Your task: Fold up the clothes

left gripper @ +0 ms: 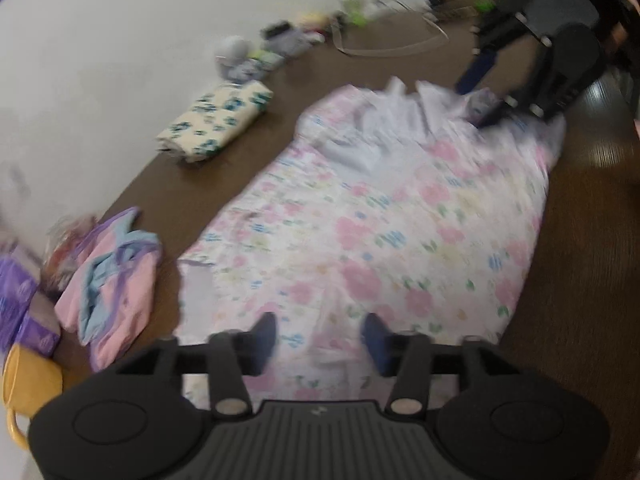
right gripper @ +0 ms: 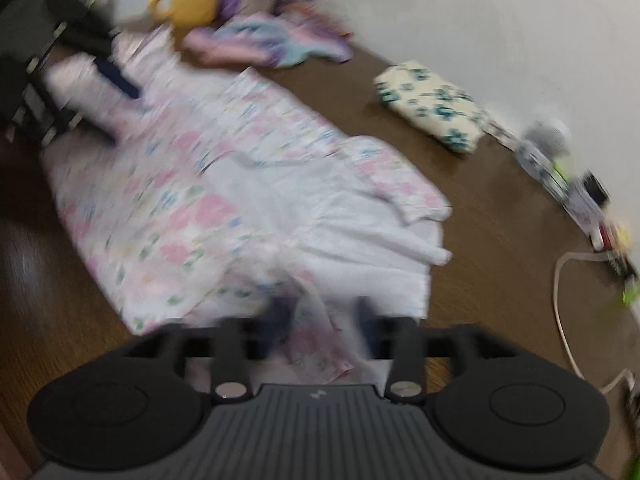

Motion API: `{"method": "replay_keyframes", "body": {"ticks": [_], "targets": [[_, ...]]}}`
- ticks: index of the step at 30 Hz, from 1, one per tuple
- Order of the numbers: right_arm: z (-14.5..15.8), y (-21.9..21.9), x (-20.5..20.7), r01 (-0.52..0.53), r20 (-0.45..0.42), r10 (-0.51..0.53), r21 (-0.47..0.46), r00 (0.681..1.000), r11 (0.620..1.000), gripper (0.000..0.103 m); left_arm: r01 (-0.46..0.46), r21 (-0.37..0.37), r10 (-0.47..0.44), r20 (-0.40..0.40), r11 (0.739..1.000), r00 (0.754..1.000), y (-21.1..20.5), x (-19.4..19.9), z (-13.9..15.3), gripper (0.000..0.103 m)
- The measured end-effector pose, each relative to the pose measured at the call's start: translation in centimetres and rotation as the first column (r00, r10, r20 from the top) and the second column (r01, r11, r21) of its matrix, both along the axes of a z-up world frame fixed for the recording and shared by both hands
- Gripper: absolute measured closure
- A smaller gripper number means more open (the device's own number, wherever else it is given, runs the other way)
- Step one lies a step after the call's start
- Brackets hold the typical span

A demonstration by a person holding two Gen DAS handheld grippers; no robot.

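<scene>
A white garment with pink and blue flowers (left gripper: 392, 216) lies spread on the brown floor, its pale lining turned up at the far end (right gripper: 328, 208). My left gripper (left gripper: 319, 338) hovers open over the garment's near edge, with the cloth below its fingers. In the left wrist view my right gripper (left gripper: 486, 94) sits at the garment's far end with its dark blue fingers apart. In its own blurred view the right gripper (right gripper: 322, 316) is open, and a bunched fold of the floral cloth lies between its fingers. The right wrist view shows the left gripper (right gripper: 116, 76) at the opposite end.
A folded cream cloth with teal flowers (left gripper: 216, 124) lies near the white wall. A crumpled pink, blue and purple garment (left gripper: 116, 272) sits beside purple packs (left gripper: 24, 308) and a yellow bag (left gripper: 28, 380). Small clutter (right gripper: 568, 184) and a cable (right gripper: 560, 300) line the wall.
</scene>
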State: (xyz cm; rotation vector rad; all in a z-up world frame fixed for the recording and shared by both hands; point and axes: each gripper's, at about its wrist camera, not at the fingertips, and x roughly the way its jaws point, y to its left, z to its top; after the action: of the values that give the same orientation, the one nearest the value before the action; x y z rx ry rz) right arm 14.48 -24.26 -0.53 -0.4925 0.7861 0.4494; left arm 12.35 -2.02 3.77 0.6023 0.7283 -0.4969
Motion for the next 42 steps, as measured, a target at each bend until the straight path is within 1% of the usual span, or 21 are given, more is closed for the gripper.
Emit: {"method": "replay_keyframes", "body": {"ticks": [1,3,4,5,7,9,11,14,16,17,18,19,21,24,25,27,34,36,37,39,42], "targets": [[0.9,-0.9,0.2,0.022,0.003,-0.022,0.047,1.000,0.999,0.043,-0.025,-0.028,0.026,0.009,0.999,1.000,0.8,0.2,1.2,0.046],[2.9,-2.6,0.8,0.054,0.009,-0.056,0.134,0.998,0.989,0.036,-0.061,-0.054,0.064,0.052,0.997,0.997,1.9,0.7,3.4,0.025],[3.9,-3.3,1.2,0.063,0.017,-0.067,0.163,0.998,0.985,0.029,-0.078,-0.066,0.082,0.074,0.995,0.994,2.5,1.0,4.5,0.020],[4.6,-3.7,1.8,0.062,0.023,-0.067,0.180,0.997,0.982,0.024,-0.080,-0.060,0.084,0.075,0.995,0.994,2.4,1.9,4.8,0.014],[5.9,-3.8,3.6,0.046,0.032,-0.053,0.183,0.998,0.982,0.021,-0.077,-0.037,0.080,0.068,0.996,0.995,1.9,4.2,5.0,0.013],[6.4,-3.0,5.7,0.035,0.055,-0.042,0.124,0.998,0.992,0.021,-0.075,-0.015,0.075,0.060,0.997,0.995,1.4,6.5,5.2,0.013],[6.3,-1.6,8.2,0.007,0.067,-0.011,0.058,0.998,0.998,0.021,-0.072,0.007,0.071,0.053,0.997,0.996,1.0,8.7,5.4,0.014],[5.2,0.4,11.3,-0.065,0.056,0.065,-0.004,0.996,0.998,0.022,-0.067,0.040,0.065,0.041,0.997,0.997,0.3,12.2,5.6,0.014],[4.3,1.2,13.1,-0.121,0.010,0.121,-0.030,0.993,0.992,0.027,-0.053,0.053,0.052,0.016,0.997,0.998,0.0,14.0,5.3,0.017],[3.8,1.7,13.9,-0.149,-0.014,0.149,-0.042,0.989,0.988,0.030,-0.039,0.052,0.039,-0.009,0.998,0.999,0.1,14.7,4.7,0.022],[3.4,2.0,14.8,-0.175,-0.038,0.173,-0.050,0.984,0.983,0.031,-0.025,0.051,0.026,-0.034,0.998,0.999,0.1,15.3,4.1,0.031],[3.0,2.2,15.4,-0.194,-0.064,0.190,-0.051,0.980,0.980,0.034,-0.010,0.049,0.013,-0.059,0.999,0.998,0.2,16.0,3.5,0.035],[2.3,2.2,16.7,-0.223,-0.113,0.217,-0.043,0.970,0.974,0.035,0.018,0.045,-0.013,-0.109,0.999,0.994,0.2,17.2,2.4,0.047],[1.5,1.6,18.1,-0.247,-0.177,0.241,-0.015,0.954,0.969,0.038,0.060,0.037,-0.052,-0.183,0.998,0.982,0.4,19.2,0.6,0.054],[1.2,1.4,18.5,-0.253,-0.197,0.247,-0.007,0.949,0.967,0.038,0.074,0.033,-0.065,-0.207,0.997,0.976,0.4,19.8,0.0,0.055],[0.6,1.3,19.3,-0.263,-0.224,0.256,0.001,0.940,0.965,0.041,0.118,0.025,-0.110,-0.220,0.993,0.969,0.5,20.2,-0.3,0.055],[-0.5,1.4,21.3,-0.282,-0.282,0.278,0.025,0.918,0.959,0.047,0.183,0.022,-0.171,-0.264,0.983,0.949,0.5,22.3,-0.9,0.056],[-0.7,1.5,21.6,-0.289,-0.294,0.282,0.020,0.913,0.957,0.047,0.197,0.014,-0.185,-0.283,0.980,0.941,0.6,22.8,-1.0,0.059],[-0.8,1.6,21.7,-0.295,-0.302,0.286,0.017,0.909,0.955,0.051,0.201,0.010,-0.190,-0.293,0.980,0.937,0.5,23.0,-1.1,0.060],[-0.9,1.8,21.8,-0.307,-0.318,0.295,0.012,0.901,0.952,0.056,0.222,0.015,-0.206,-0.310,0.975,0.928,0.4,23.1,-1.1,0.068],[-0.9,2.2,21.8,-0.331,-0.334,0.310,-0.007,0.890,0.944,0.060,0.262,0.041,-0.234,-0.335,0.964,0.913,-0.1,23.1,-1.0,0.072]]}}
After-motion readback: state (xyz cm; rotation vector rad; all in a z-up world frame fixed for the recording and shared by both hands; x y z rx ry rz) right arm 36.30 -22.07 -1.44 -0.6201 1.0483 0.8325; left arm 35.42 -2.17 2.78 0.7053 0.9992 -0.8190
